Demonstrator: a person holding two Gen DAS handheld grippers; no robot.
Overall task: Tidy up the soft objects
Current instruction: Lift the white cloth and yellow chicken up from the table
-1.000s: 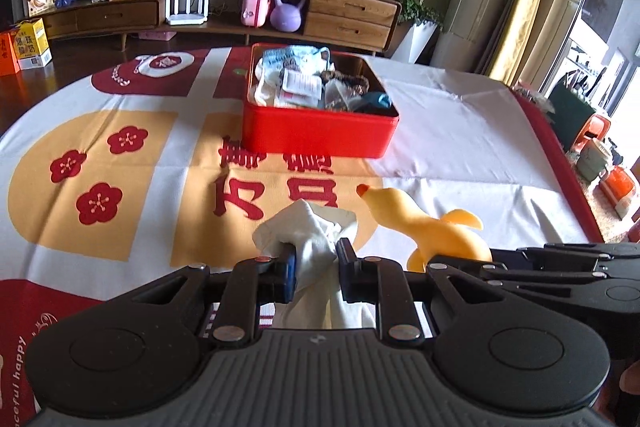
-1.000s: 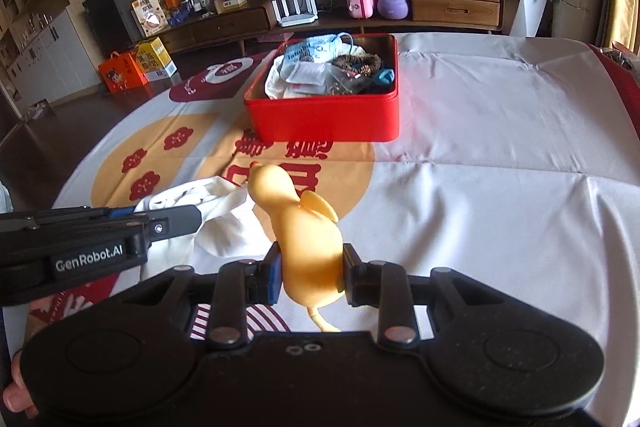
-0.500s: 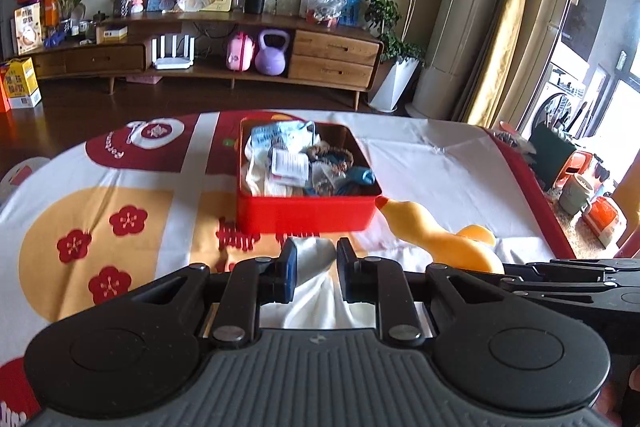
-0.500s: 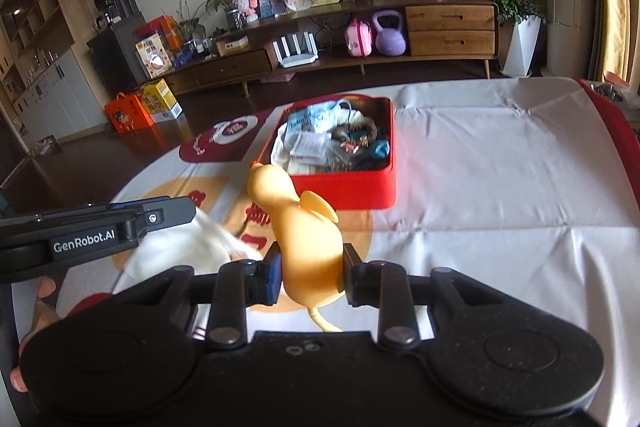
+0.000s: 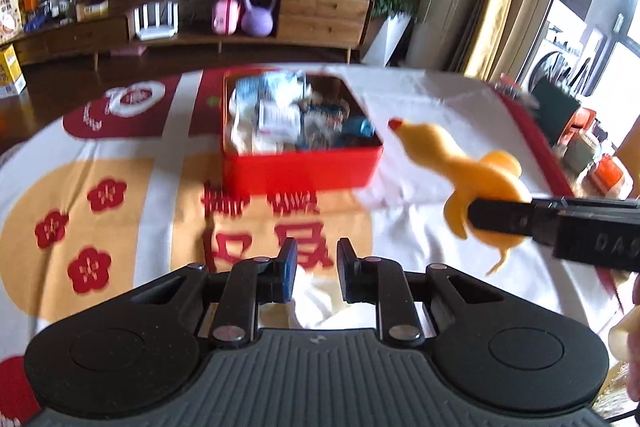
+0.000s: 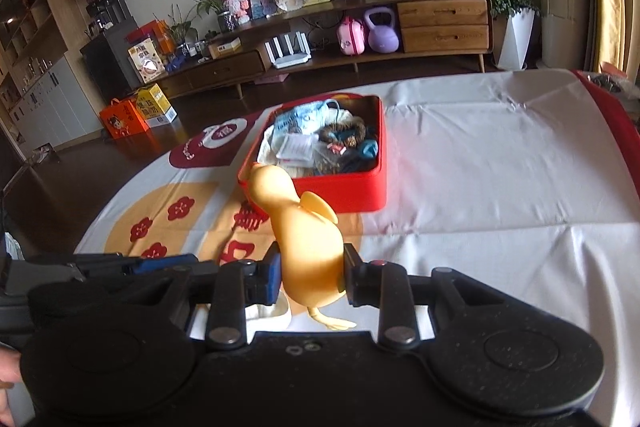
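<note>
A red tin box filled with several soft items stands on the patterned tablecloth; it also shows in the right wrist view. My right gripper is shut on a yellow rubber chicken and holds it in the air, head toward the box. The chicken also shows at the right of the left wrist view. My left gripper holds a white cloth, which hangs low between and behind its fingers, above the table in front of the box.
The round table's cloth is white with orange and red prints. Beyond it stand a low wooden sideboard with a purple kettlebell, a potted plant and curtains. Orange and yellow boxes sit on the floor at the left.
Both grippers have lifted off the table and moved toward the red box. The chicken has risen off the cloth. The white cloth now sits lower between my left fingers.
</note>
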